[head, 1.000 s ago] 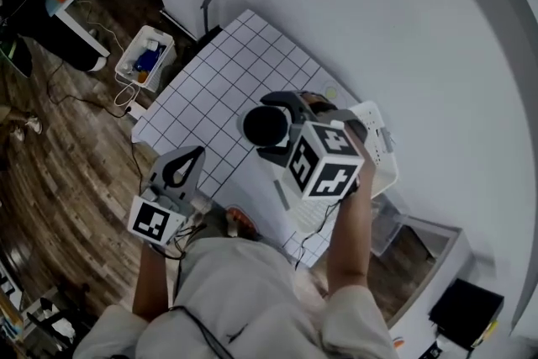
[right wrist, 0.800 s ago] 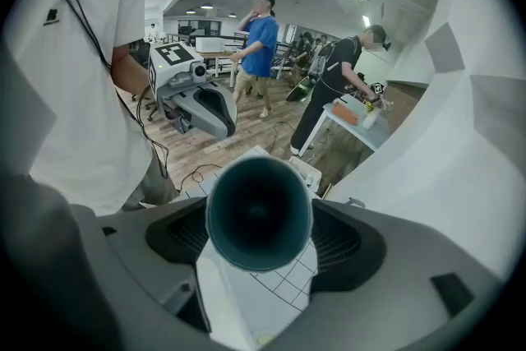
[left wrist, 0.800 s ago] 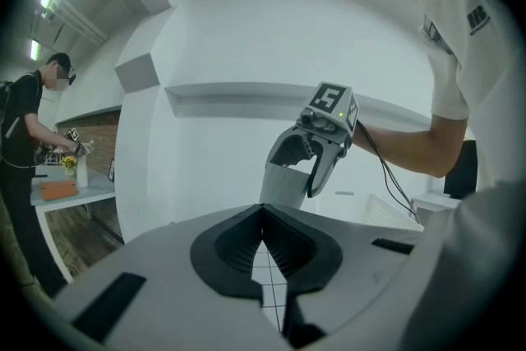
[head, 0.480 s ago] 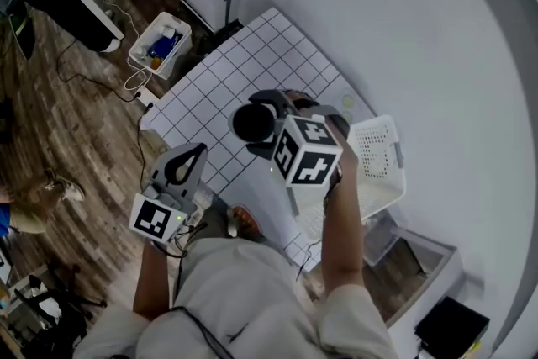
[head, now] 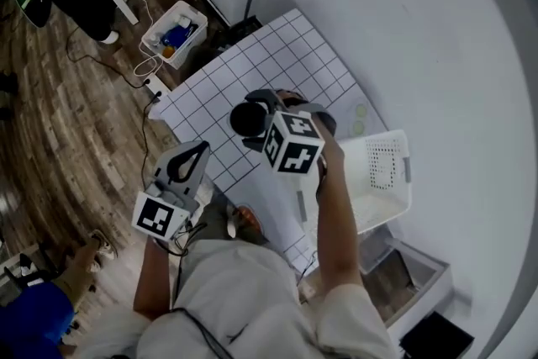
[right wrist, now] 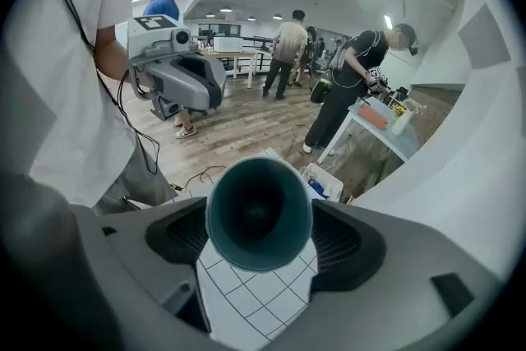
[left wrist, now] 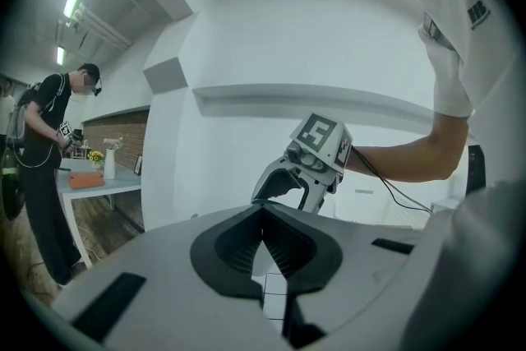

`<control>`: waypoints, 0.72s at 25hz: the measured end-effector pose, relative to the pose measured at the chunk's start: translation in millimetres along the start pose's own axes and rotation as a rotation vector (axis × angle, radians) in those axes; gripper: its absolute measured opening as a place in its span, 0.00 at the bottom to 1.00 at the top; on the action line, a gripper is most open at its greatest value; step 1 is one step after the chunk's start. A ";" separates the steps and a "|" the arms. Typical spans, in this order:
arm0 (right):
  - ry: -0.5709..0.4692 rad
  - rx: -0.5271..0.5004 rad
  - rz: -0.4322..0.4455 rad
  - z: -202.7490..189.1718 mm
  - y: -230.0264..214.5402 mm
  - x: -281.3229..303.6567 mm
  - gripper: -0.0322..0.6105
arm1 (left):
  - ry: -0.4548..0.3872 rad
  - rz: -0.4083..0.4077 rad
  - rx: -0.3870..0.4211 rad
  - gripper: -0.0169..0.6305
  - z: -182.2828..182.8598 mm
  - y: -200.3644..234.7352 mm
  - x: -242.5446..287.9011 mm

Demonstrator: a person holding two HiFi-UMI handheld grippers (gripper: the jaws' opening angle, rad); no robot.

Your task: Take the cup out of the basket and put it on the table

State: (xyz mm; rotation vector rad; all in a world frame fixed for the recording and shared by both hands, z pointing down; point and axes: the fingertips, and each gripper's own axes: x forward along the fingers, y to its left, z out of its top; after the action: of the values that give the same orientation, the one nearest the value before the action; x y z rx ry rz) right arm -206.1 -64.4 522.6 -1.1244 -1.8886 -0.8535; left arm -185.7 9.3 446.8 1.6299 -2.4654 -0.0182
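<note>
A dark teal cup point(head: 246, 121) lies on its side in the air above the checked table mat point(head: 277, 55), with my right gripper point(head: 255, 115) shut on it. In the right gripper view the cup point(right wrist: 259, 214) has its open mouth turned toward the camera, and the pads press on both its sides. The white slatted basket point(head: 382, 176) stands to the right of that gripper, at the table's right end, and holds nothing I can see. My left gripper point(head: 193, 152) hangs off the table's near edge; its jaws point(left wrist: 264, 214) are shut on nothing.
A white crate point(head: 175, 35) with small items and cables sits on the wooden floor, left of the table. People stand at a desk point(right wrist: 378, 121) in the background. A white wall point(head: 403, 29) curves round behind the table.
My right gripper has carried the cup left, from over the basket to above the checked mat. The left gripper has stayed where it was.
</note>
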 end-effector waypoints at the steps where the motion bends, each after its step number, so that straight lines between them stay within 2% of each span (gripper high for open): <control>1: 0.001 -0.004 0.006 0.3 0.0 5.5 0.63 | -0.001 0.006 -0.002 0.04 -0.8 1.7 -1.4; 18: 0.059 -0.027 0.096 -23.4 8.8 77.6 0.63 | 0.015 0.078 -0.022 0.04 -15.7 17.4 -11.0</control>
State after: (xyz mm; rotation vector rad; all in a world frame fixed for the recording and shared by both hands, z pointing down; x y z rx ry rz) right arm -216.7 -49.6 602.1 -1.1839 -1.7655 -0.8519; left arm -194.9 27.7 462.6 1.5185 -2.5067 -0.0227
